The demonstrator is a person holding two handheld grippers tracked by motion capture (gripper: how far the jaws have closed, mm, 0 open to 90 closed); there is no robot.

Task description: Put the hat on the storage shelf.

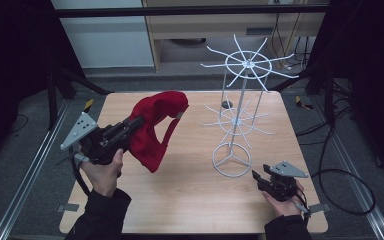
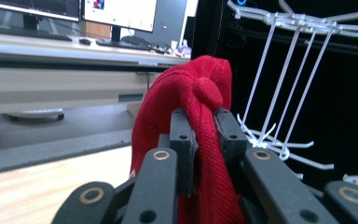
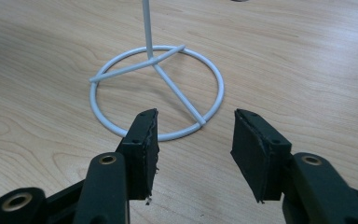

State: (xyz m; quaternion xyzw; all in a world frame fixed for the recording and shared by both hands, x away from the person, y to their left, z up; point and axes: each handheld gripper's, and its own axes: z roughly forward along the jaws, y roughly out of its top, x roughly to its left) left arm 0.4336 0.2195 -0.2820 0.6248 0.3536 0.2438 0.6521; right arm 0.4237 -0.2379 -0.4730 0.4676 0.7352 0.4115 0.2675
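The right claw (image 3: 193,156) stands with jaws apart above the wooden tabletop (image 3: 51,56), just short of the white wire stand's ring base (image 3: 216,100).

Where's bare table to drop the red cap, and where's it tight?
Free: the near strip between the left gripper and right gripper, and the patch between the red cap and the white wire rack. Tight: the right half of the table, around the rack's ring base.
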